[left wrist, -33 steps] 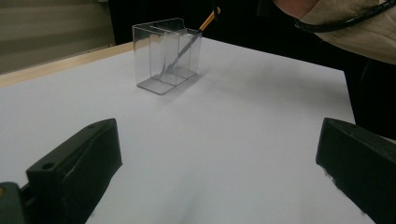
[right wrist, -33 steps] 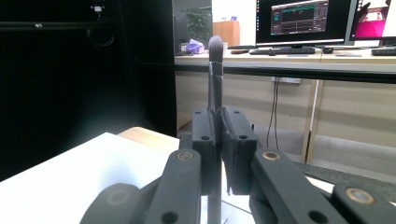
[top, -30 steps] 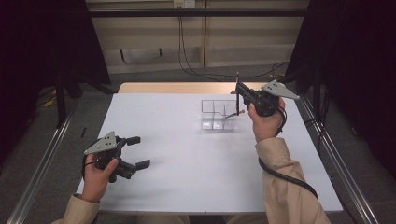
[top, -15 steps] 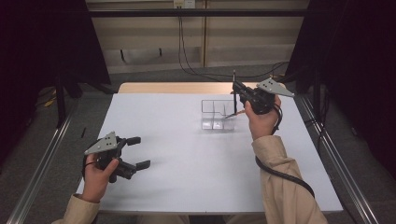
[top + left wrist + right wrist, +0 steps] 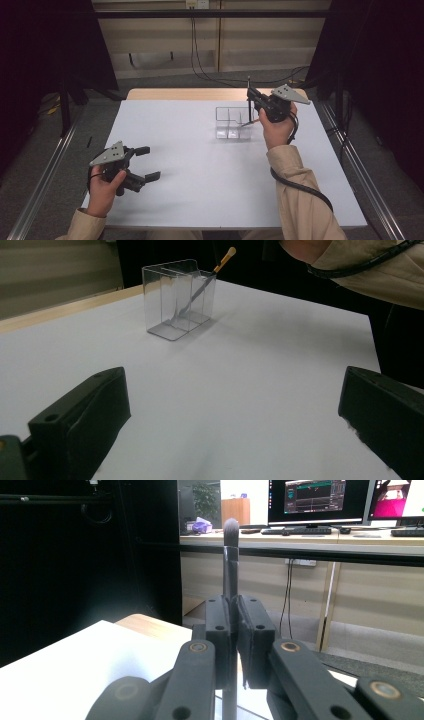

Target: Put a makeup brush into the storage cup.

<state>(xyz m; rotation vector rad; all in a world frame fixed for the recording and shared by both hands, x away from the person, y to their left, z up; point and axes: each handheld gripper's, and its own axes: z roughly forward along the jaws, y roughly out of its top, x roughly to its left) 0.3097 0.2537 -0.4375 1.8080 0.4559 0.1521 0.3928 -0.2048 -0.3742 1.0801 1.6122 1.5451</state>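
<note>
A slim dark makeup brush (image 5: pixel 230 565) stands upright, soft bristle tip uppermost, its handle clamped above the clear divided holder (image 5: pixel 233 123). The holder sits on the white desk (image 5: pixel 200 170); an orange-tipped tool (image 5: pixel 202 282) leans inside one compartment.

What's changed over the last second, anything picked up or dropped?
Little. The right gripper, shut on the dark brush, crept slightly toward the table's far edge above the clear organizer; the grip is unchanged. The left gripper stayed open over the table, and the orange-tipped tool kept leaning in the organizer.
</note>
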